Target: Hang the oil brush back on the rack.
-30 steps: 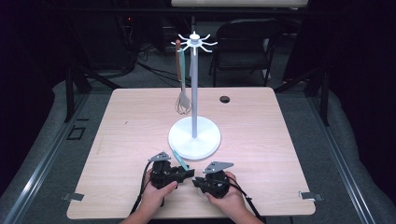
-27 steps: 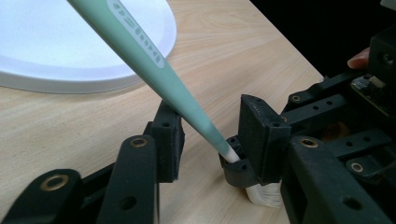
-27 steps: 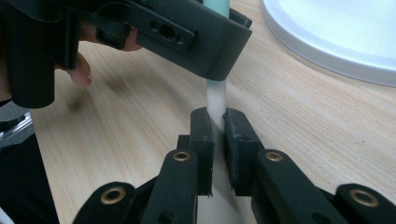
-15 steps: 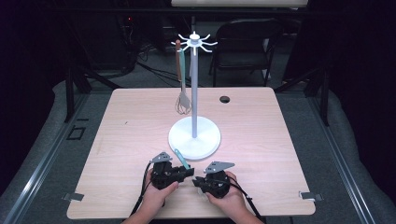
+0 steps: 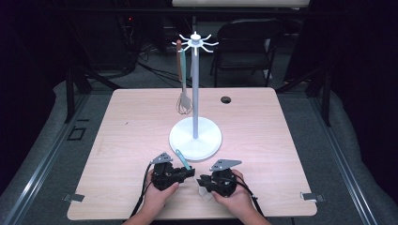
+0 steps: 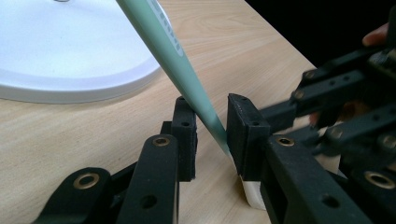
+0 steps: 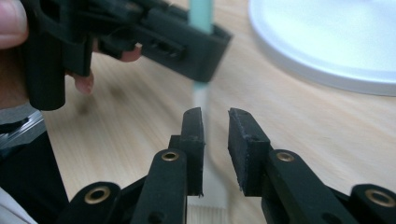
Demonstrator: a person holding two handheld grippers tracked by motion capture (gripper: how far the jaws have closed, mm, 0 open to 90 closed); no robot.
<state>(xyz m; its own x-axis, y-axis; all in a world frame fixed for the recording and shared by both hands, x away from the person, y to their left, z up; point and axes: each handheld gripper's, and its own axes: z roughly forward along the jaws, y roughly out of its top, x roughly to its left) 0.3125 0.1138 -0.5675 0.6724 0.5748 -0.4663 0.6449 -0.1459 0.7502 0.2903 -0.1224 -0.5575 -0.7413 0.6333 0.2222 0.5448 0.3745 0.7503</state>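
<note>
Here the left gripper (image 6: 212, 140), jaws parted, straddles a mint-handled spatula (image 6: 177, 70) without clamping; right gripper (image 7: 215, 144) jaws sit slightly apart over its white blade. White stand base (image 5: 195, 138) just ahead; whisk (image 5: 183, 101) hangs behind.

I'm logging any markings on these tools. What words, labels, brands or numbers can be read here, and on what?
None can be read.
The green handle between the left gripper's jaws bears a row of small pale marks, too small and blurred to read.
The white stand base, the whisk and the table show no text.
</note>
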